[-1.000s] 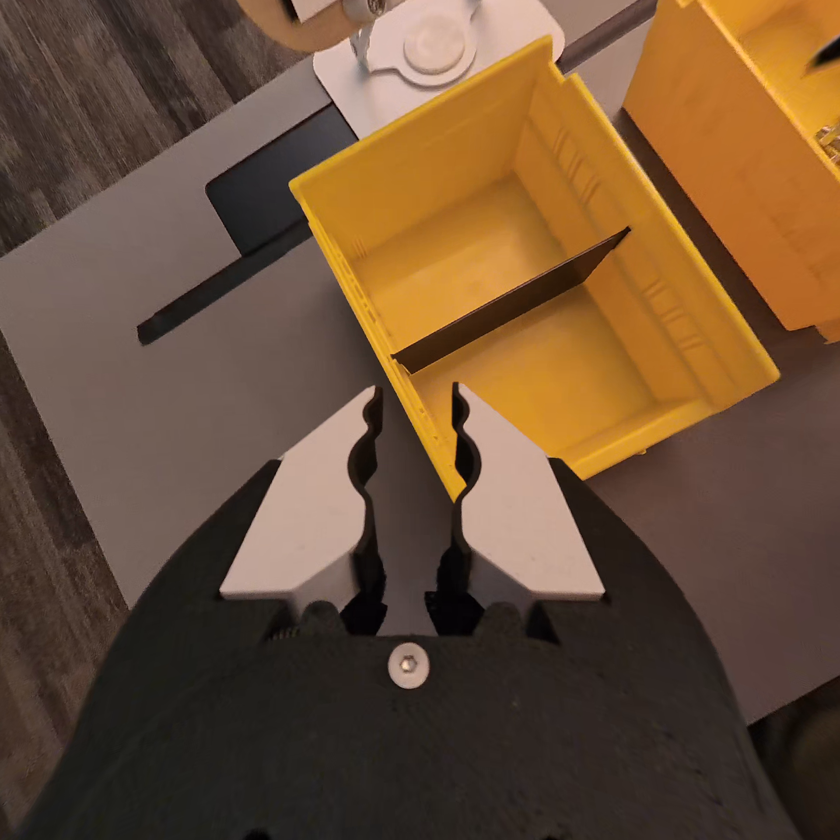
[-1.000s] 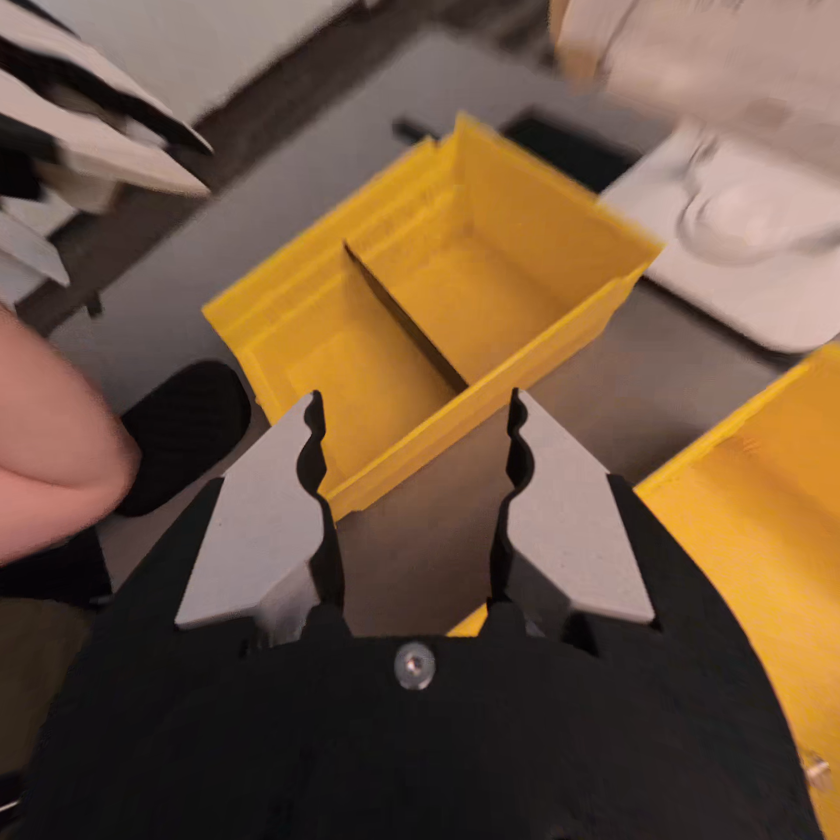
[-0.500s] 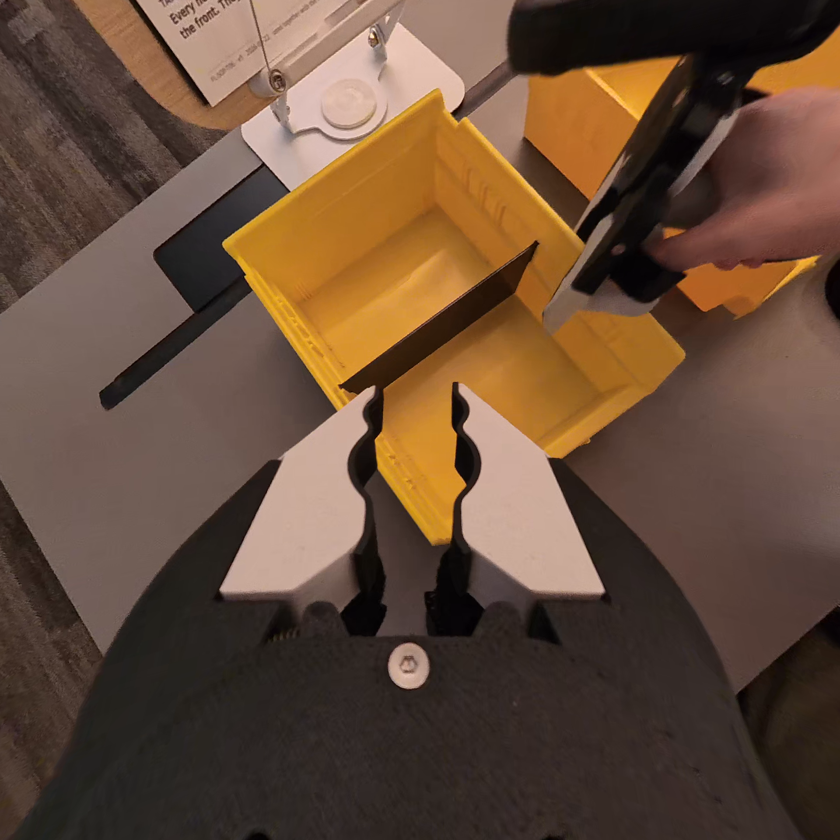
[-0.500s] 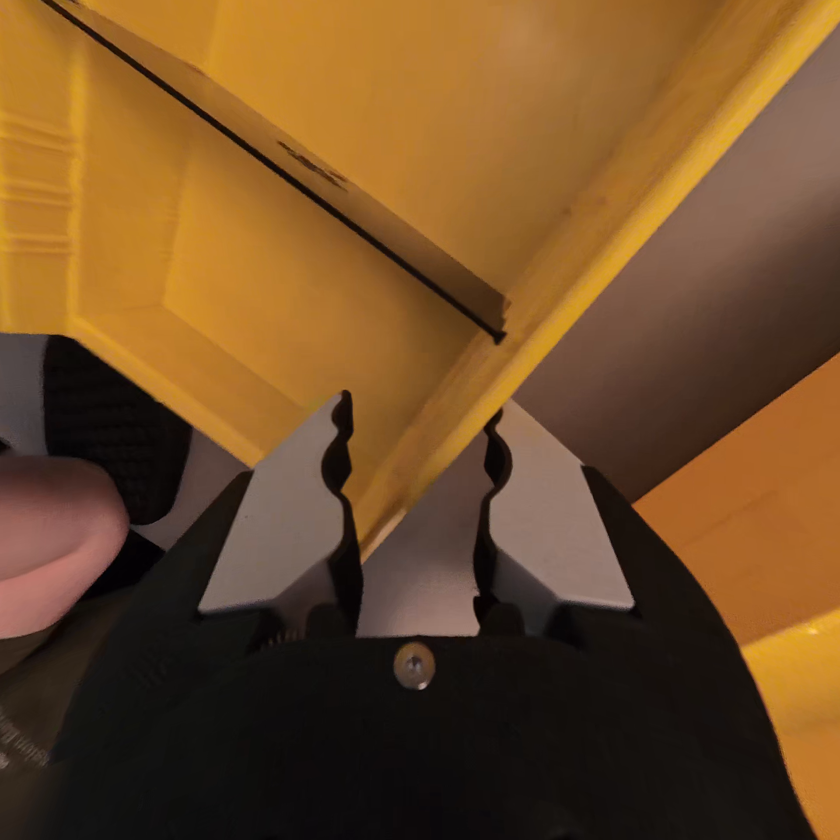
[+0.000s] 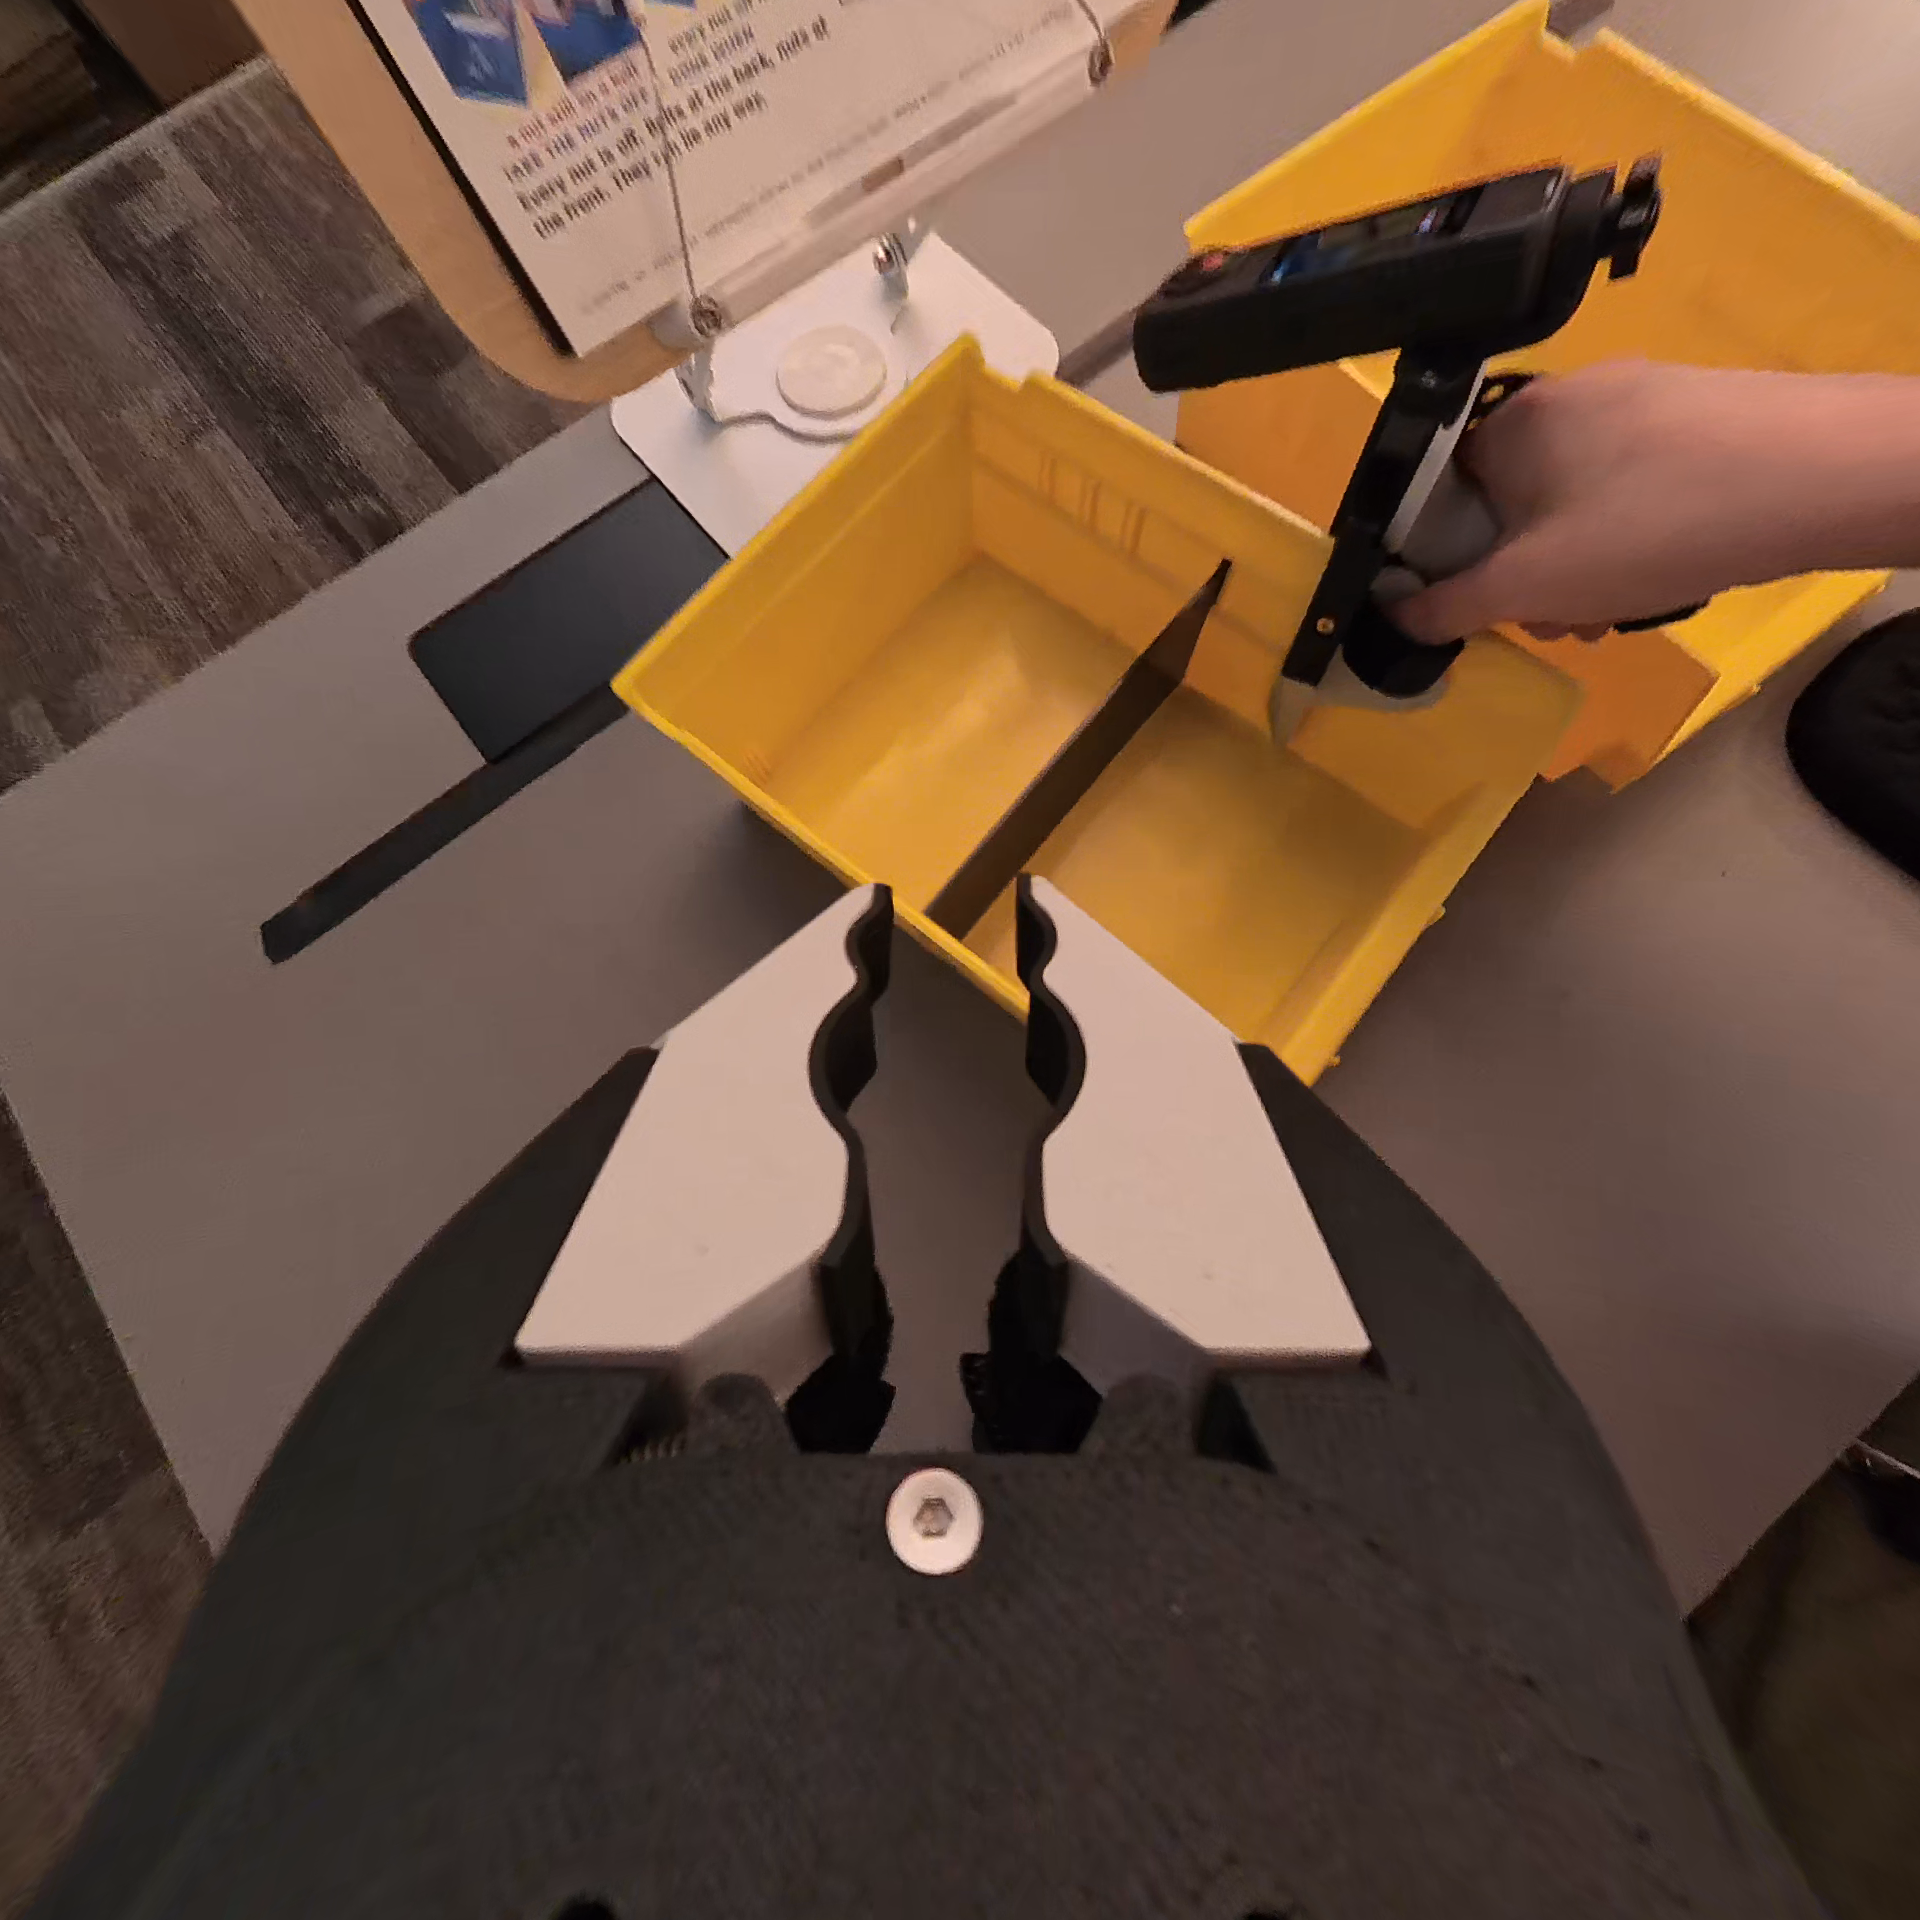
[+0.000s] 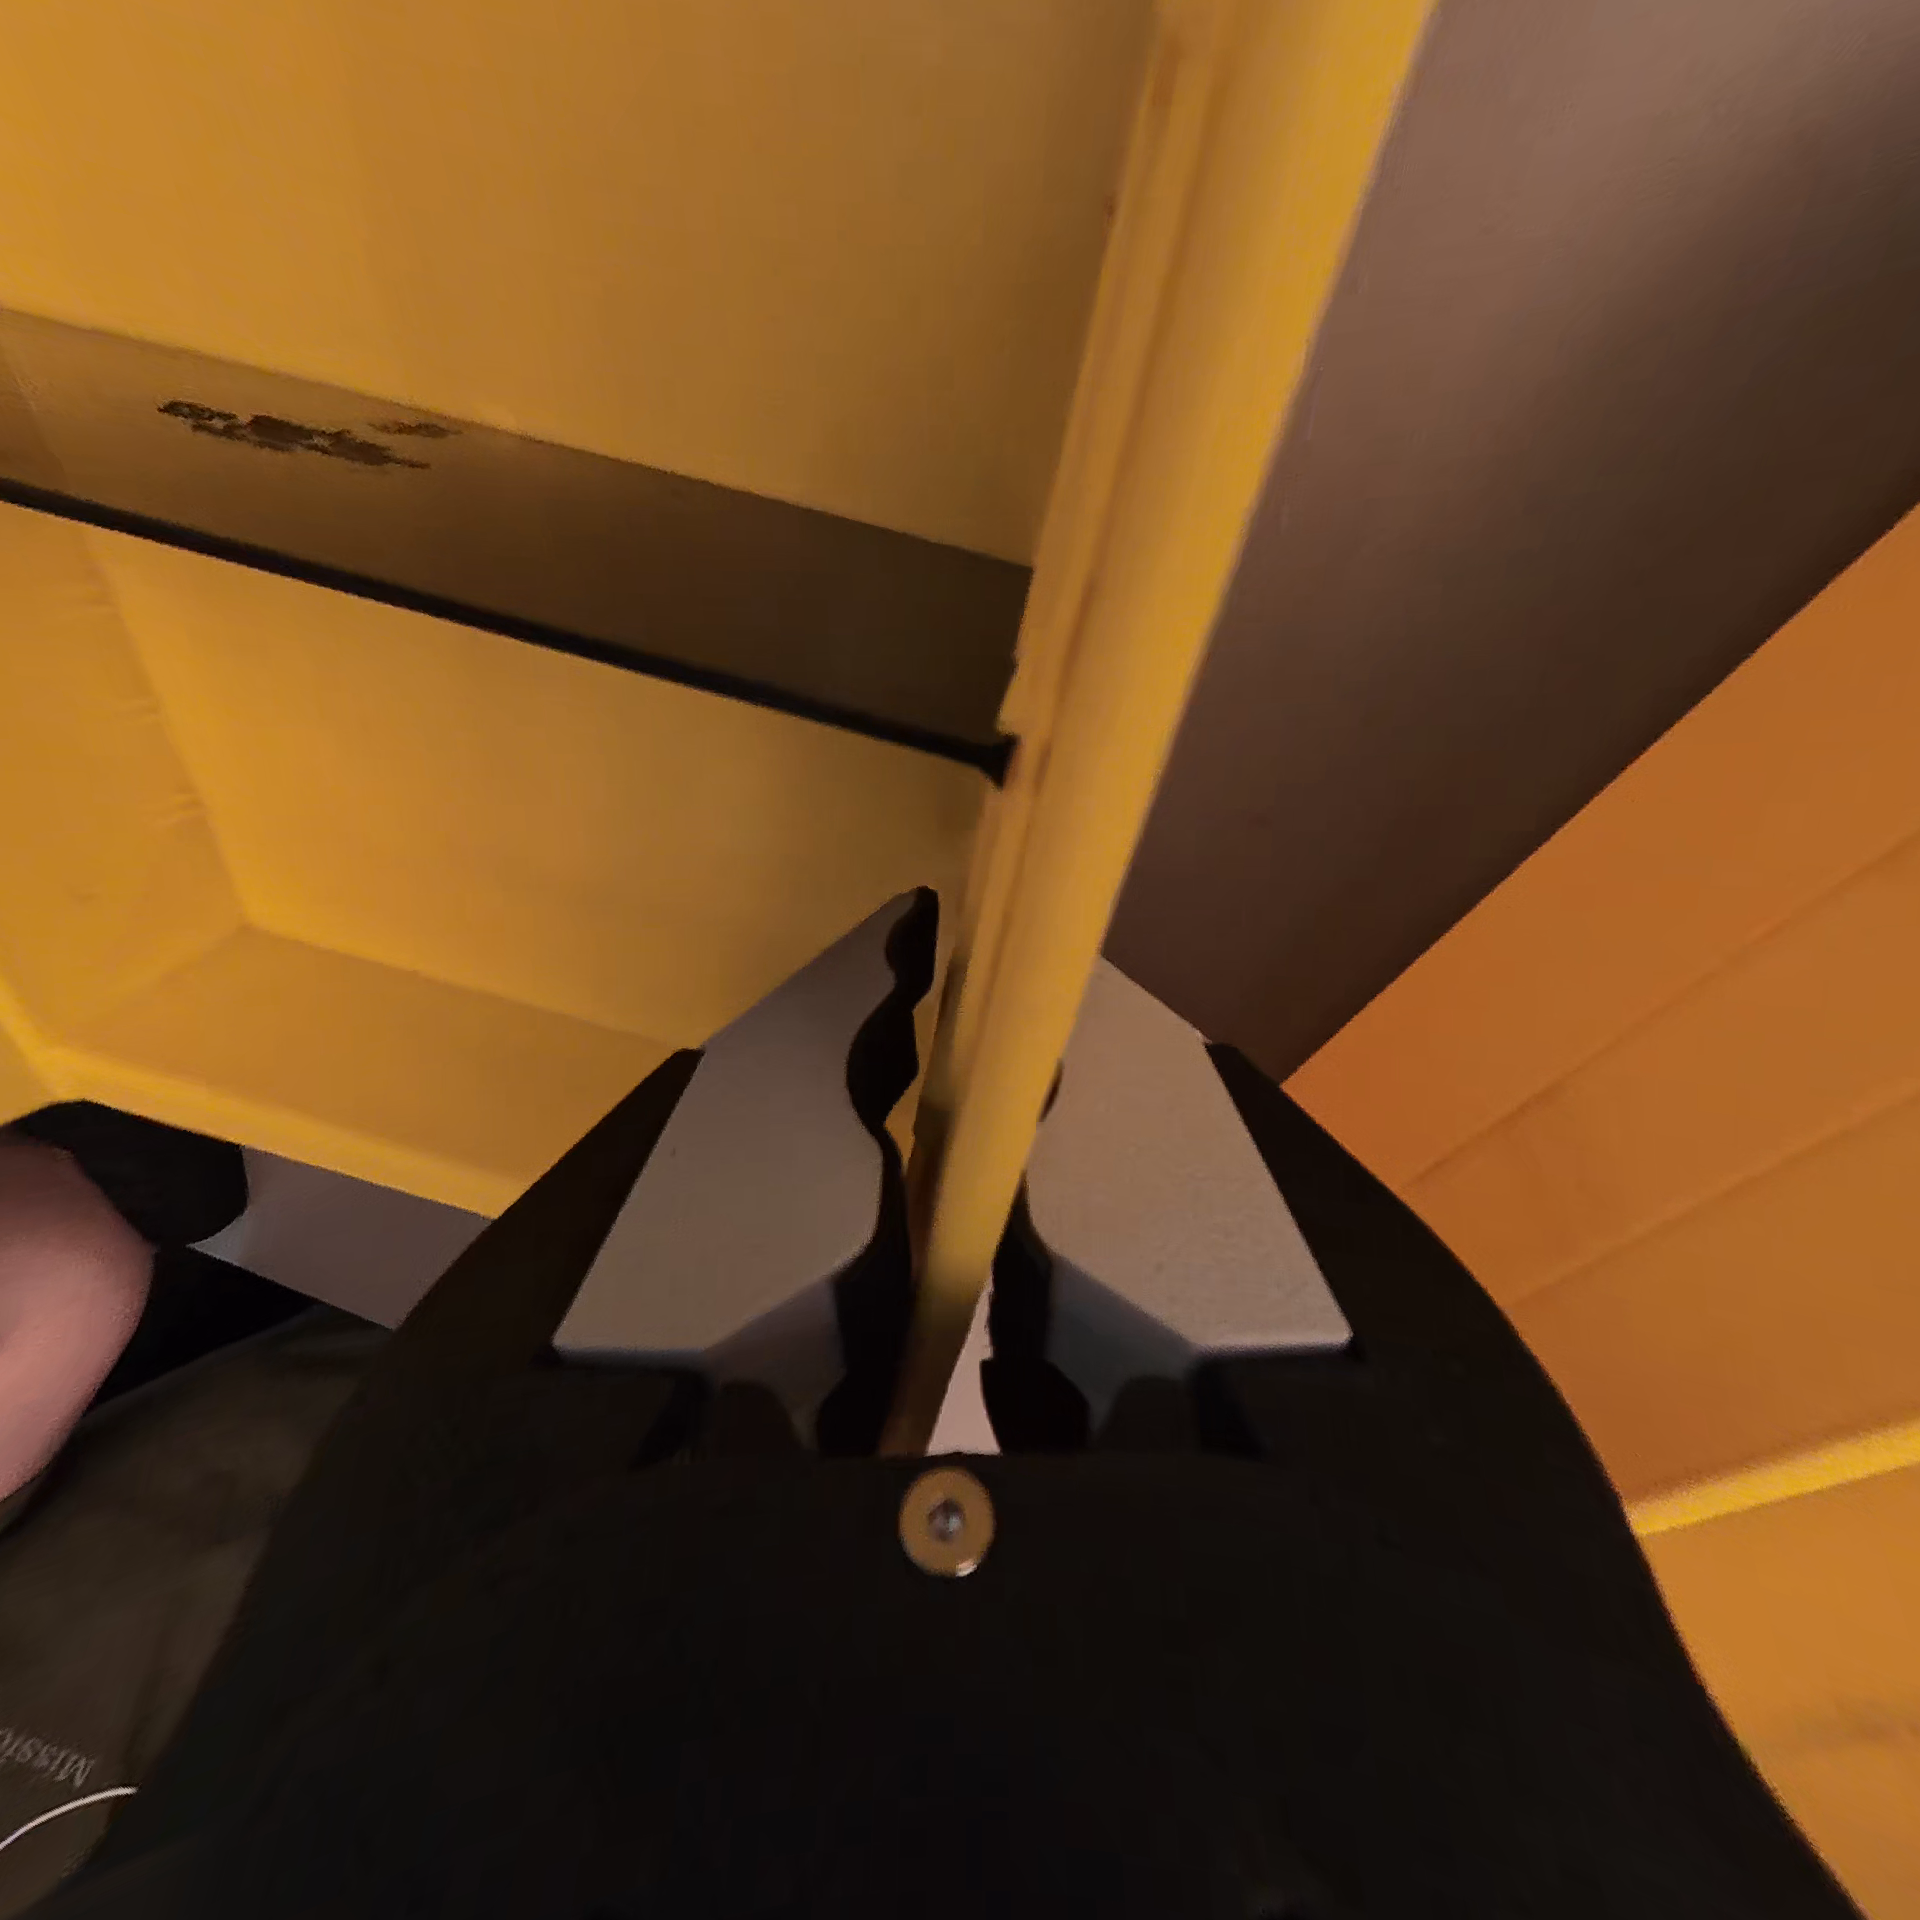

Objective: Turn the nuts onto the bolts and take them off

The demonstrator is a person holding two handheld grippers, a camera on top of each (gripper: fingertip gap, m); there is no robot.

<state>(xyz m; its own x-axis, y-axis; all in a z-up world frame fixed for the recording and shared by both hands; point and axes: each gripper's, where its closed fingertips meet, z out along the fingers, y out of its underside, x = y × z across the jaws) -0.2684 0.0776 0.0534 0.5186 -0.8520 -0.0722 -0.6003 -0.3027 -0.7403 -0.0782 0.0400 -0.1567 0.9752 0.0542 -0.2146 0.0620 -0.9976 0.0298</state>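
The right gripper (image 6: 977, 1091) clamps the bin (image 5: 831, 540) wall at mid-frame; left gripper (image 5: 951, 997) gapes, empty, below it. No nuts or bolts show. A tug could tip the bin.

Warm, dim indoor light tints both views amber. In the left wrist view the grey table (image 5: 312, 1039) is evenly lit, with soft shadows inside the yellow bin (image 5: 1039, 727) beside its black divider (image 5: 1070, 769); straight edges bow outward toward the frame borders — wide-angle distortion. The placard (image 5: 727, 135) at the top is slightly motion-blurred. The left gripper (image 5: 954, 914) appears sharp, its black body nearly featureless. The right wrist view is darker and softer: the bin wall (image 6: 1049, 935) is smeared, and a mark on the divider (image 6: 312, 436) is blurred.
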